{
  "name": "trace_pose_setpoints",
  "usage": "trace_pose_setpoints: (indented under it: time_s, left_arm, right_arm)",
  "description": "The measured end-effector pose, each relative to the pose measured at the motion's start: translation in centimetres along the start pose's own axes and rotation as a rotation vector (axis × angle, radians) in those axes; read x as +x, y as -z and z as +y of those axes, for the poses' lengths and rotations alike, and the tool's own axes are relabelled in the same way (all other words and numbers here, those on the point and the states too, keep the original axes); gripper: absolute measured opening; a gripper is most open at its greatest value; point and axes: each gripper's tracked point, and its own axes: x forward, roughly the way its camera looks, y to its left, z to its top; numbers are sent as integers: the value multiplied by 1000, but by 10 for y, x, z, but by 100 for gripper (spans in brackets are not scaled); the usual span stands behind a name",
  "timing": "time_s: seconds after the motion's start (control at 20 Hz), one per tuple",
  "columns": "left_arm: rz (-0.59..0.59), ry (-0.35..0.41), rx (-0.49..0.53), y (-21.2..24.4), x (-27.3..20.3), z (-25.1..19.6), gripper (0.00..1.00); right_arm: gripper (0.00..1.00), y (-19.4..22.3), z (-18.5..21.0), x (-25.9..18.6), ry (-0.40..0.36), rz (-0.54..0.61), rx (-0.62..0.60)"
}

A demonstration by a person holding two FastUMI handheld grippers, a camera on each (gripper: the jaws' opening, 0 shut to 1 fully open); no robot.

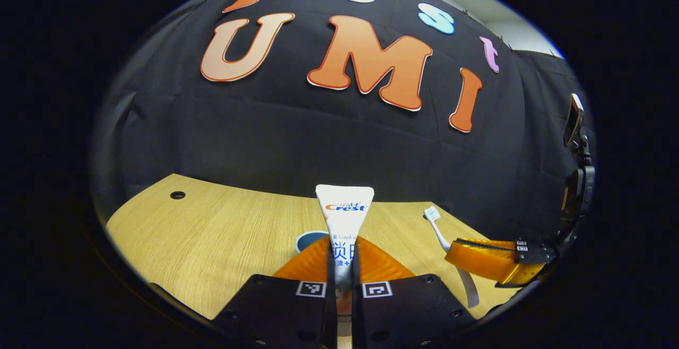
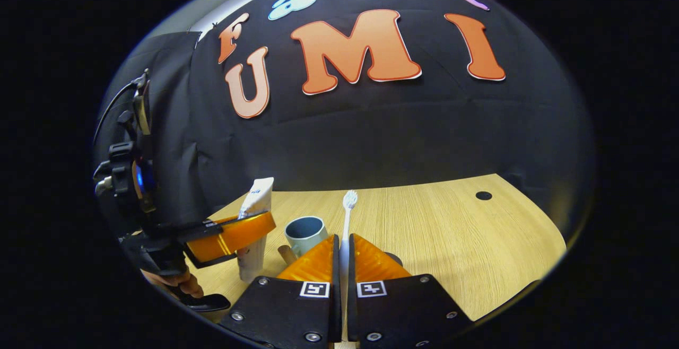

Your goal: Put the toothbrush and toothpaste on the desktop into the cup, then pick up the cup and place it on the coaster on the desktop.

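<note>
You are clamping the toothpaste (image 1: 344,216) in the left gripper (image 1: 342,264) and the toothbrush (image 2: 347,216) in the right gripper (image 2: 343,256), both lifted, the cup (image 2: 305,232) just ahead unfilled, coaster step pending.

Your booth is dimly lit, both views sharp at centre and strongly bent at the rims.

You get soft, even light from above and in front: the wooden desktop (image 1: 223,232) reads bright and warm, while the black cloth wall (image 1: 318,137) swallows light and shows only faint creases. Shadows on the wood are weak and short. Glare streaks across the glossy side of the right gripper (image 1: 490,259) in the left gripper view, and across the left gripper (image 2: 233,235) in the right gripper view. The fisheye curves the desktop's far edge into an arc, and detail darkens and softens toward each rim.
</note>
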Motion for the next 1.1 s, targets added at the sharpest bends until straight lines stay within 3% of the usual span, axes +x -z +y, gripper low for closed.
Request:
trace_pose_setpoints:
  time_s: [0.65,0.8,1.1]
  left_arm:
    - [-38,31,-13,-30,93,12,10]
    - [-108,8,29,-53,102,18,10]
    - [-139,53,84,-54,128,16,10]
  right_arm:
    - [5,-30,-10,43,11,-26,-47]
    - [4,-31,-15,53,19,-27,-46]
    - [5,-36,-14,68,14,-35,-29]
